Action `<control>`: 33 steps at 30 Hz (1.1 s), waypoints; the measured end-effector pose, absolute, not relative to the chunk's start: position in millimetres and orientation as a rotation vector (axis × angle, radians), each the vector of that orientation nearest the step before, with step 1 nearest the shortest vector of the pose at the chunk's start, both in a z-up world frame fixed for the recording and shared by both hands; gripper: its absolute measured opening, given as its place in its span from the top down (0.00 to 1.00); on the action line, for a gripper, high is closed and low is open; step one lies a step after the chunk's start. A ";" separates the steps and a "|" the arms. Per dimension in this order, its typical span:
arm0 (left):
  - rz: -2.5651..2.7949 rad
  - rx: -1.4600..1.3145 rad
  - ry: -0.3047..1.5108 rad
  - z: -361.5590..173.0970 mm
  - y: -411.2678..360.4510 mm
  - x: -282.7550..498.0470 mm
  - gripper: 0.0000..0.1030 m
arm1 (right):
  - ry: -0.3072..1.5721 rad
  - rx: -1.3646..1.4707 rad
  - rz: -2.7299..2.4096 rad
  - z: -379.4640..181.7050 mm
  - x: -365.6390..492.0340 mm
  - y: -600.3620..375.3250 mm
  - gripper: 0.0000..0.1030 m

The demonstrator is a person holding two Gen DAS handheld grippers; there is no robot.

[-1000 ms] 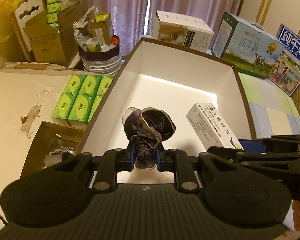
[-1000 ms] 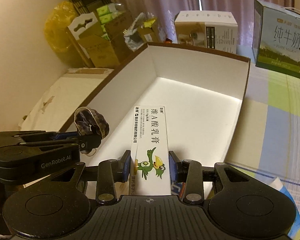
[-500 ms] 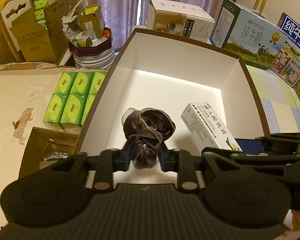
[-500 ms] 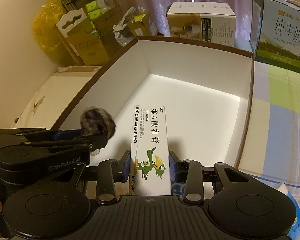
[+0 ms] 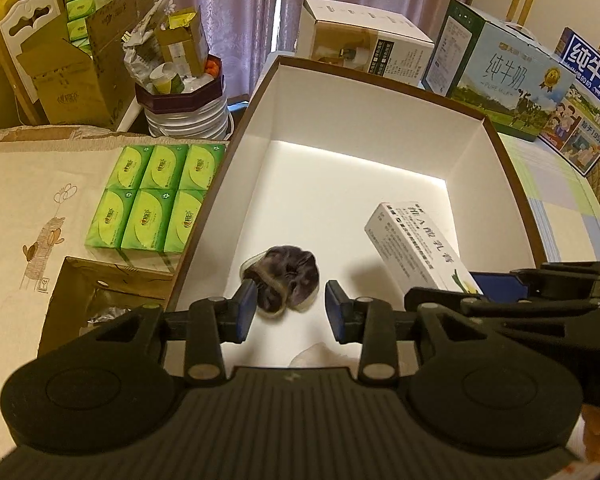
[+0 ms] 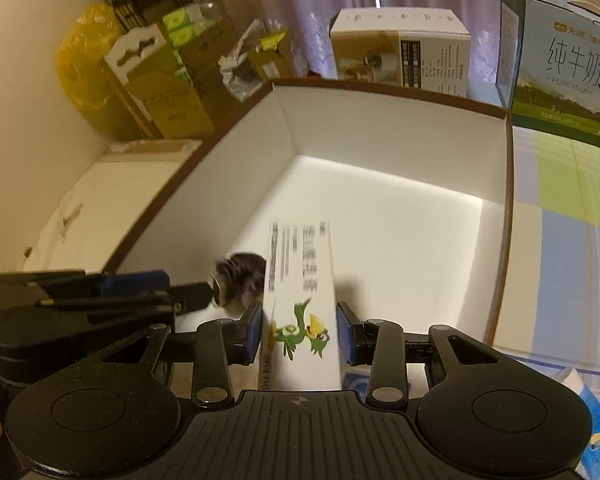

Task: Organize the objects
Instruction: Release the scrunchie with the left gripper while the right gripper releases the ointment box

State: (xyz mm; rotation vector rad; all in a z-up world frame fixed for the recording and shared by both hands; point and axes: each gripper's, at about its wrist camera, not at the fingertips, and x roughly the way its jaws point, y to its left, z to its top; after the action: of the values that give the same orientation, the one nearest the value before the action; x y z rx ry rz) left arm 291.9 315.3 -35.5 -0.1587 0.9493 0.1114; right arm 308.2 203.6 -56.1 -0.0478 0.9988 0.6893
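A dark purple scrunchie (image 5: 284,278) lies on the floor of the large white box with a brown rim (image 5: 380,128), at its near left. My left gripper (image 5: 290,312) is open just above and behind it, touching nothing. My right gripper (image 6: 300,332) has its jaws parted around a white carton with a green bird print (image 6: 300,300); the carton looks blurred and tilted, with gaps to the pads. The carton (image 5: 416,246) and the scrunchie (image 6: 240,276) show in both views. The box also shows in the right wrist view (image 6: 400,152).
A pack of green tissue packets (image 5: 152,196) and an open cardboard box (image 5: 100,300) sit left of the white box. Milk cartons (image 5: 512,76) and a white carton (image 5: 364,40) stand behind it. A checked cloth (image 6: 564,232) lies to the right.
My left gripper opened and the scrunchie dropped onto the box floor. My right gripper's jaws widened around the carton, which has moved and blurred.
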 end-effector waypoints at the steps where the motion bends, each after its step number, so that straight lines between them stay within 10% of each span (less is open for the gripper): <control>1: 0.111 -0.160 0.948 -35.3 316.1 290.9 0.68 | 0.996 -0.042 0.688 -55.3 309.0 203.7 0.66; 33: 0.118 -0.186 0.899 -11.1 311.9 248.2 0.48 | 0.958 -0.084 0.716 -28.3 271.3 177.3 0.58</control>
State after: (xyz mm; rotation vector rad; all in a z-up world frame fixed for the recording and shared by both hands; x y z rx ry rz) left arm 248.2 311.9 -11.1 -0.1863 0.8990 0.1184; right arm 271.3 177.3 -28.3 -0.0843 0.9583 0.7162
